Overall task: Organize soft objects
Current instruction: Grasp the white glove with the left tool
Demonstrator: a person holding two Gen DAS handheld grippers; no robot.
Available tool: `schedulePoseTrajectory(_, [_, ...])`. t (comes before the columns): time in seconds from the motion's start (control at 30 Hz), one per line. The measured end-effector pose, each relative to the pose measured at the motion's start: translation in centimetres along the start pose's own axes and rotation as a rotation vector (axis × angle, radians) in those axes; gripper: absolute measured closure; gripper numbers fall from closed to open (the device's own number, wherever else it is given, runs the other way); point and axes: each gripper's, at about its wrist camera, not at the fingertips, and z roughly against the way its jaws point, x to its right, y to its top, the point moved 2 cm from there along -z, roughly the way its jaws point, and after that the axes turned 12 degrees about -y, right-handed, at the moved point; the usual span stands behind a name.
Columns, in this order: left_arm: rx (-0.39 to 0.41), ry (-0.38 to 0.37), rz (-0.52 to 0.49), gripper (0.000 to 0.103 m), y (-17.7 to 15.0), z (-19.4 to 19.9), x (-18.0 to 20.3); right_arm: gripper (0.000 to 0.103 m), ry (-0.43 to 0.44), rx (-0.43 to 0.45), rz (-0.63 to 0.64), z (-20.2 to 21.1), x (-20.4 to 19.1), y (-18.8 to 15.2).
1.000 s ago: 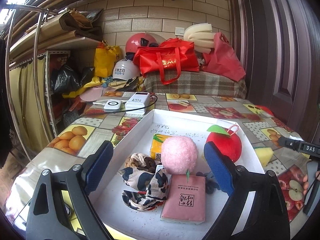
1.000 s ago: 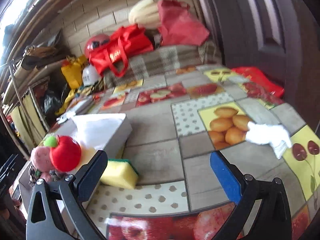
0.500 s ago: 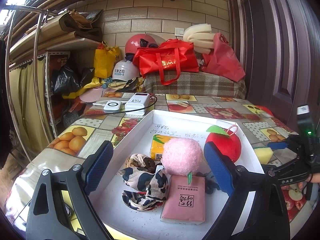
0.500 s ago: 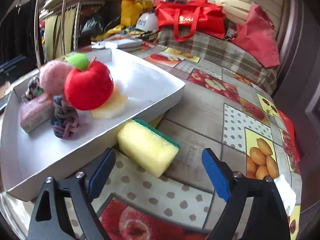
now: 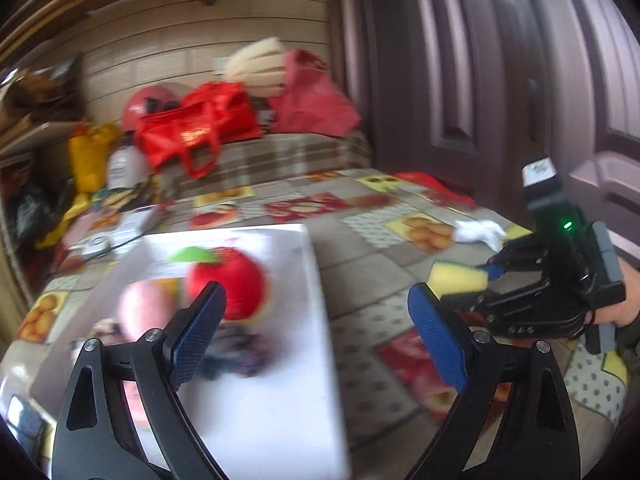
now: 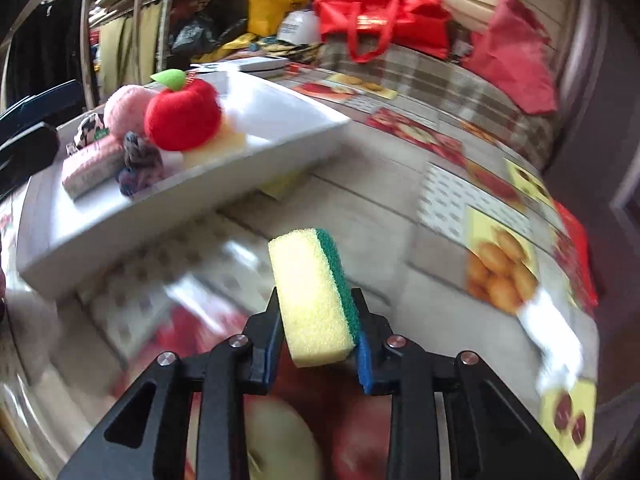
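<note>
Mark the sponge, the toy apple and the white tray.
sponge (image 6: 310,300), right wrist view, yellow foam face
toy apple (image 6: 182,116), right wrist view, red body
white tray (image 6: 168,216), right wrist view, near side wall

No text, label or number is coming through clearly enough to read in either view — motion blur is smearing most of it. The red bag (image 6: 384,16) at the back is showing a pale mark on its side, but the letters are dissolving into a streak. The white helmet (image 6: 300,26) beside it is carrying a dark smudge of print, also illegible. A white sticker on top of the right gripper (image 5: 490,270), seen from the left wrist view, is showing only a faint grey blot.
</note>
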Motion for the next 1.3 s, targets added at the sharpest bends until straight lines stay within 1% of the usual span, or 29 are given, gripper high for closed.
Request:
schedulePoseTrajectory(0.03, [-0.024,-0.03,-0.015,0.01,0.3,-1.2,1.3,0.073,-0.03,0.002,-0.02,0.5,1.1,-0.8])
schedulePoseTrajectory(0.07, [-0.053,-0.059,-0.021,0.01,0.6,-2.7,2.6,0.073,-0.075,0.003,-0.064,1.4,3.1,-1.9])
schedulePoseTrajectory(0.13, [-0.107,-0.104,-0.011,0.01,1.4,-5.8,4.6,0.073,-0.143,0.004,-0.178,2.6,7.1,-3.6])
schedulePoseTrajectory(0.17, [-0.135,-0.12,0.003,0.01,1.8,-7.5,5.3,0.073,-0.189,0.003,-0.257,3.1,9.7,-4.6])
schedulePoseTrajectory(0.23, [-0.188,-0.143,0.034,0.011,2.7,-11.3,6.7,0.073,-0.233,-0.001,-0.395,3.4,13.4,-5.9])
schedulePoseTrajectory(0.27, [-0.203,-0.149,0.046,0.011,3.1,-12.8,7.3,0.073,-0.23,0.005,-0.499,3.6,15.4,-6.9])
schedulePoseTrajectory(0.3, [-0.212,-0.161,0.064,0.011,3.7,-14.5,7.8,0.073,-0.223,0.011,-0.555,3.8,16.3,-7.4])
schedulePoseTrajectory(0.37, [-0.204,-0.196,0.083,0.011,4.7,-16.5,8.7,0.073,-0.22,0.023,-0.62,4.2,17.2,-8.1])
schedulePoseTrajectory(0.4, [-0.187,-0.222,0.078,0.011,5.4,-17.5,9.2,0.073,-0.218,0.038,-0.628,4.5,17.2,-8.1])
schedulePoseTrajectory(0.47, [-0.166,-0.255,0.037,0.011,6.5,-18.8,10.4,0.073,-0.205,0.054,-0.631,4.6,17.1,-7.9])
schedulePoseTrajectory(0.53, [-0.097,-0.264,-0.04,0.011,7.6,-19.5,11.9,0.073,-0.177,0.051,-0.643,4.6,17.5,-8.2])
schedulePoseTrajectory(0.57, [-0.081,-0.27,-0.076,0.011,8.0,-20.0,12.6,0.073,-0.163,0.049,-0.654,4.4,17.7,-8.2])
schedulePoseTrajectory(0.6, [-0.081,-0.28,-0.107,0.011,8.4,-20.8,13.3,0.073,-0.144,0.046,-0.671,4.3,18.0,-8.4])
schedulePoseTrajectory(0.67, [-0.12,-0.332,-0.158,0.011,8.8,-22.6,14.6,0.073,-0.112,0.041,-0.712,4.2,18.8,-8.7])
schedulePoseTrajectory(0.7, [-0.164,-0.359,-0.186,0.011,8.9,-23.9,15.3,0.073,-0.101,0.039,-0.729,3.9,19.3,-8.9])
schedulePoseTrajectory(0.77, [-0.252,-0.381,-0.224,0.011,8.8,-26.1,16.3,0.073,-0.08,0.037,-0.765,3.7,19.6,-9.2])
schedulePoseTrajectory(0.83, [-0.362,-0.448,-0.219,0.011,8.3,-28.0,16.8,0.073,-0.065,0.032,-0.79,3.6,19.8,-9.5])
schedulePoseTrajectory(0.9, [-0.476,-0.545,-0.197,0.011,7.2,-28.7,17.0,0.073,-0.052,0.03,-0.812,3.6,20.0,-9.8])
schedulePoseTrajectory(0.93, [-0.509,-0.582,-0.207,0.011,6.5,-28.3,17.2,0.073,-0.046,0.031,-0.818,3.6,20.1,-9.9])
schedulePoseTrajectory(1.0, [-0.52,-0.627,-0.264,0.011,5.7,-26.4,17.6,0.073,-0.036,0.033,-0.828,3.7,20.1,-10.1])
schedulePoseTrajectory(1.03, [-0.523,-0.65,-0.277,0.011,5.4,-25.5,17.7,0.073,-0.033,0.034,-0.831,3.7,20.1,-10.1])
schedulePoseTrajectory(1.07, [-0.519,-0.662,-0.288,0.011,5.2,-24.7,17.7,0.073,-0.03,0.035,-0.832,3.7,20.1,-10.1])
schedulePoseTrajectory(1.13, [-0.515,-0.649,-0.312,0.011,4.8,-23.9,17.7,0.073,-0.03,0.034,-0.834,3.7,20.1,-10.2])
schedulePoseTrajectory(1.23, [-0.52,-0.638,-0.353,0.011,4.6,-23.4,17.8,0.073,-0.032,0.032,-0.835,3.6,20.1,-10.2])
schedulePoseTrajectory(1.3, [-0.527,-0.617,-0.384,0.011,4.2,-23.5,18.1,0.073,-0.033,0.03,-0.835,3.6,20.1,-10.2])
